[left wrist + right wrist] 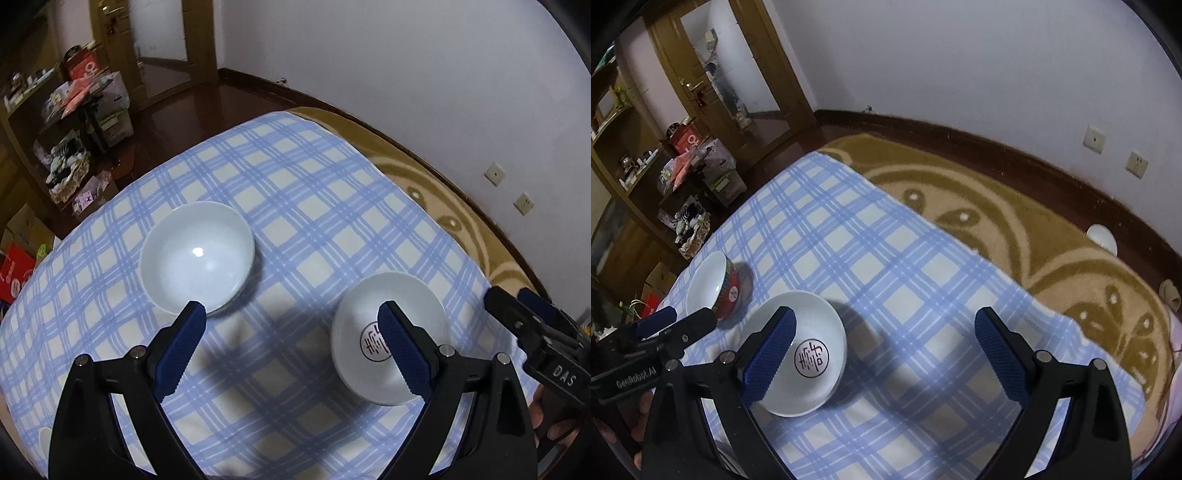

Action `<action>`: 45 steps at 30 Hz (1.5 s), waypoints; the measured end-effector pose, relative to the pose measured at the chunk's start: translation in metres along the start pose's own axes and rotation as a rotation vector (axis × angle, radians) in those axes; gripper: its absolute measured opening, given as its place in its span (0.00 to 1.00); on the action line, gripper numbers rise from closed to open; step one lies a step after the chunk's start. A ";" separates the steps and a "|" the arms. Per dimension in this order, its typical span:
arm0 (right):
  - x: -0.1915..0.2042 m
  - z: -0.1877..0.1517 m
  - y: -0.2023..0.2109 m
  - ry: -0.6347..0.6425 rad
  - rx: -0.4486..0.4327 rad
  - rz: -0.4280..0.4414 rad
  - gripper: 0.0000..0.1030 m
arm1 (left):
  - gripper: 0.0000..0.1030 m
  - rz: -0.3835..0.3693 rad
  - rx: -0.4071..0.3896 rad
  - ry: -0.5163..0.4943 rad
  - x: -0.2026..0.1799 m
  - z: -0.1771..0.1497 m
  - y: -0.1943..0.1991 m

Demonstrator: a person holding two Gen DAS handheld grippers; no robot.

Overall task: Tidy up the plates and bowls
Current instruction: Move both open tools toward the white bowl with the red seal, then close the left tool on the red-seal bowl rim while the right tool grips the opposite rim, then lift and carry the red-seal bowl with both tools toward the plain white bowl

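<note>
Hovering both tools above the blue checked cloth (295, 206), I have the left hand-held gripper (291, 314) spread wide and empty, and the right hand-held gripper (884, 319) likewise spread and holding nothing. The surface looks like a bed or padded floor mat rather than a counter; I cannot tell which. Ahead and left of my left tool sits the plain white bowl (197, 256), upright, its near rim just past my left fingertip (194, 314). The shallow white dish with the red seal (388, 339) lies under that tool's other finger, to the right. From the right wrist view, that same dish (801, 350) sits to the left, beneath the left-side finger, so I judge the right tool would need to shift leftward to straddle it. Both pieces are round, so no long axis matters. Only the right view shows the bowl's red patterned outside (731, 291), plus another white dish (1102, 238) far off on the brown rug (1015, 236).
</note>
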State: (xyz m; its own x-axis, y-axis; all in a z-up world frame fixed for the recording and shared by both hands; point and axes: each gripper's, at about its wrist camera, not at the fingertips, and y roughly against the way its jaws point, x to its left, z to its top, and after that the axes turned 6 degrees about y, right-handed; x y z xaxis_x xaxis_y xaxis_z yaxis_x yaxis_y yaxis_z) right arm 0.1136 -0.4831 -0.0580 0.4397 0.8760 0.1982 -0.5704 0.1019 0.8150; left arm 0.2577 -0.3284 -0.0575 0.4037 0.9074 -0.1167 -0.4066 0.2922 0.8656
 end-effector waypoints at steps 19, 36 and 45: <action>0.016 -0.022 -0.062 0.031 0.240 0.056 0.33 | 0.34 -0.008 0.197 -0.037 -0.013 -0.023 -0.063; 0.022 -0.021 -0.070 -0.046 0.244 0.115 0.07 | 0.09 -0.063 0.212 0.117 -0.016 -0.015 -0.068; 0.024 -0.027 -0.057 0.012 0.219 0.093 0.06 | 0.08 -0.069 0.201 0.051 -0.021 -0.024 -0.056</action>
State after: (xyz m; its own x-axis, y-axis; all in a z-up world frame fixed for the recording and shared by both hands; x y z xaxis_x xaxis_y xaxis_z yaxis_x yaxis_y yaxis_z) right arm 0.1384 -0.4558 -0.1147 0.3831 0.8825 0.2729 -0.4435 -0.0834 0.8924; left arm 0.2518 -0.3561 -0.1151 0.3811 0.9029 -0.1988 -0.2060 0.2925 0.9338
